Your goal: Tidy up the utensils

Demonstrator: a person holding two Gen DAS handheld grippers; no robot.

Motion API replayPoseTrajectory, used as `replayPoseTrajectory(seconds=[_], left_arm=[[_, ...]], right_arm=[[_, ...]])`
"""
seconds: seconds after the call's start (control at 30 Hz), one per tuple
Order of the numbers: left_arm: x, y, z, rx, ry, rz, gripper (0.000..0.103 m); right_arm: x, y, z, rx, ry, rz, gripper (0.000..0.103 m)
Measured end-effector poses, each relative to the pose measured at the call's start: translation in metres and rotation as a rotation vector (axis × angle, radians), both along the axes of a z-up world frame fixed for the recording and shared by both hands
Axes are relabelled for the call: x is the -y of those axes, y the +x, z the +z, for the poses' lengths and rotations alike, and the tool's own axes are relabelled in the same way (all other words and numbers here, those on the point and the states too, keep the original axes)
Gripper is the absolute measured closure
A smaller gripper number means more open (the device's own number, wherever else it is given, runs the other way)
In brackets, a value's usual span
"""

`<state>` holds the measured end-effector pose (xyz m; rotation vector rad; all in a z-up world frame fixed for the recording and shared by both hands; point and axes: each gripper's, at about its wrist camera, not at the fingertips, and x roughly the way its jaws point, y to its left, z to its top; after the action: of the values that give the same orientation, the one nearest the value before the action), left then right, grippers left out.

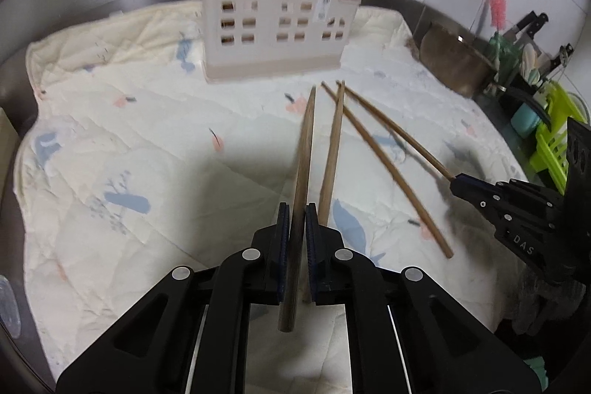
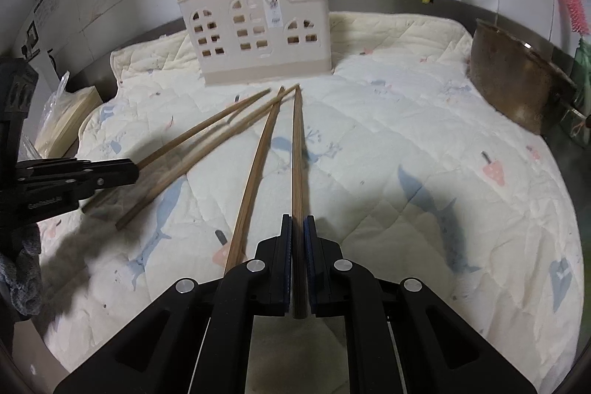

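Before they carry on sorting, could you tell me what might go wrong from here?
1. The left gripper and right gripper each pinch one chopstick near its end, so either could pivot or slip.
2. Two loose chopsticks lie between them and could be knocked.
3. The holder looks light and might tip.

We see the utensil holder (image 2: 258,36) at upper centre on the quilt (image 2: 406,120), chopsticks standing in it. Two loose chopsticks (image 2: 255,165) lie before it; a pot (image 2: 517,87) at right.
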<state>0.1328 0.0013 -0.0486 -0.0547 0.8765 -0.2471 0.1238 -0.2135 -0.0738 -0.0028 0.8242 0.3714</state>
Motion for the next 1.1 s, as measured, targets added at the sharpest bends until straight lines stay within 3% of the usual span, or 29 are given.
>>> replayPoseTrajectory(seconds=[0.3, 0.43, 0.6, 0.77, 1.1], left_arm=[[-0.001, 0.0, 0.048, 0.105, -0.006, 0.006, 0.098], [0.003, 0.003, 0.054, 0.112, 0.007, -0.006, 0.098], [0.003, 0.001, 0.032, 0.055, 0.018, -0.006, 0.096], [0.0, -0.003, -0.003, -0.022, 0.024, -0.014, 0.084], [0.0, 0.001, -0.036, -0.078, 0.034, -0.007, 0.082]], right_arm=[[0.006, 0.0, 0.047, 0.127, 0.0, -0.002, 0.096], [0.004, 0.005, 0.073, 0.193, -0.02, 0.011, 0.096], [0.004, 0.009, 0.085, 0.223, -0.027, 0.018, 0.096], [0.003, 0.007, 0.088, 0.227, -0.023, 0.025, 0.096], [-0.001, 0.004, 0.087, 0.221, -0.024, 0.031, 0.096]])
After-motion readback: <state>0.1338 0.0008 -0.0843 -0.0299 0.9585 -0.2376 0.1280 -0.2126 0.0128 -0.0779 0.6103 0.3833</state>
